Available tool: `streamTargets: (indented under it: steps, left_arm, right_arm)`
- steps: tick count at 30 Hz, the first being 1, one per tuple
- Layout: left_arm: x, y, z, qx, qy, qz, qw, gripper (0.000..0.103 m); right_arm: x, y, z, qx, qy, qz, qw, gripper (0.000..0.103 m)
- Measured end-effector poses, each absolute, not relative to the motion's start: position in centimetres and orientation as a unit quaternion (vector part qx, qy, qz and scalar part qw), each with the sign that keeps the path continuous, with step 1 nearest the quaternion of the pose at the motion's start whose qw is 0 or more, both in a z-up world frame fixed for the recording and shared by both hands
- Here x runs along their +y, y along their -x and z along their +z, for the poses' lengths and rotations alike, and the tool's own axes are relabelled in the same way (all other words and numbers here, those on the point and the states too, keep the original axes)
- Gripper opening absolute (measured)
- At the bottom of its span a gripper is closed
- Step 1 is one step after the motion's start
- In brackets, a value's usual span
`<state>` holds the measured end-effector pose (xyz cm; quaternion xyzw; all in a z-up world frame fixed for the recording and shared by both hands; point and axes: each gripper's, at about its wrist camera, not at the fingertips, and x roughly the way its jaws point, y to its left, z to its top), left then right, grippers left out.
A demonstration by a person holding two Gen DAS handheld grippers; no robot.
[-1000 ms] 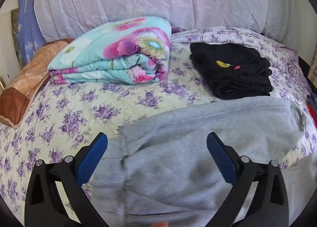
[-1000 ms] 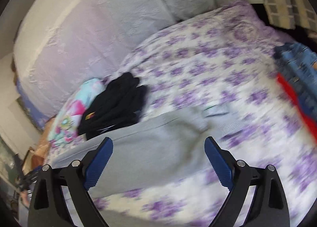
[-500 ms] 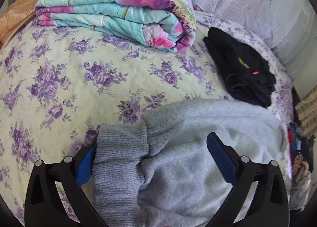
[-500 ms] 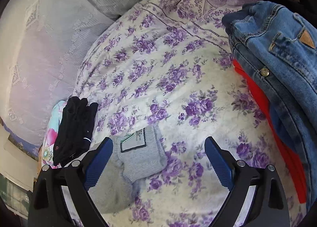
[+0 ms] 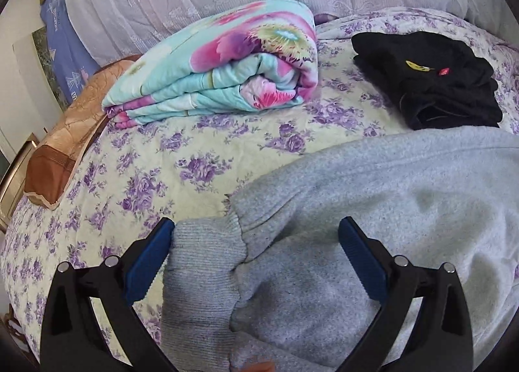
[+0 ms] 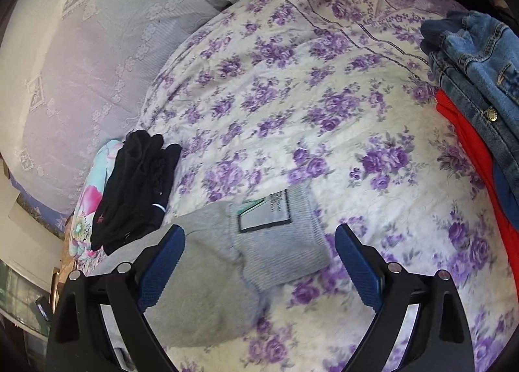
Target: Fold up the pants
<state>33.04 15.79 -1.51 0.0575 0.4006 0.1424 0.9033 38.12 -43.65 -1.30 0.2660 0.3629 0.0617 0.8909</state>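
While both grippers stand spread and hold nothing, the left gripper (image 5: 256,258) hovers over the grey pants (image 5: 373,226), its left pad just beside a ribbed cuff (image 5: 204,261). The right gripper (image 6: 259,261) frames the other cuff (image 6: 279,242), probably to pinch it. The pants lie on the flowered bedspread (image 5: 155,171), a black garment (image 5: 431,80) at two o'clock.

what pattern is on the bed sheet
Purple flowers on a pale cream bed sheet, clearest in the right wrist view.
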Motion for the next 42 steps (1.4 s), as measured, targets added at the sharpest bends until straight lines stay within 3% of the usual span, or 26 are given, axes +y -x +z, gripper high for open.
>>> streamTargets:
  steps: [12,26,34,35,37,40,42]
  left_arm:
    - [14.9,-32.1,-0.7,0.384,-0.059,0.125,0.913,0.098]
    - [18.7,-33.8,-3.9,0.443,0.066,0.053,0.892,0.098]
    - [20.0,-33.9,-4.3,0.441,0.112,0.02,0.89,0.098]
    - [20.2,-33.9,-4.4,0.44,0.119,0.015,0.89,0.098]
    - [20.7,-33.9,-4.4,0.437,0.136,0.004,0.889,0.098]
    - [21.3,-33.9,-4.5,0.431,0.159,-0.006,0.888,0.098]
    - [21.5,-33.7,-4.4,0.428,0.167,-0.009,0.888,0.098]
  right_arm:
    - [-42.1,-36.9,0.5,0.357,-0.246,0.073,0.898,0.094]
    - [-45.8,-41.2,-2.8,0.372,-0.268,0.054,0.887,0.094]
    - [-44.8,-44.9,-4.2,0.442,-0.244,0.114,0.856,0.093]
    - [-44.5,-45.0,-4.3,0.442,-0.241,0.12,0.856,0.092]
    - [-44.2,-45.4,-4.5,0.448,-0.237,0.135,0.851,0.078]
    - [-44.0,-45.3,-4.7,0.442,-0.225,0.141,0.857,0.065]
    - [-44.2,-44.7,-4.5,0.428,-0.237,0.145,0.86,0.047]
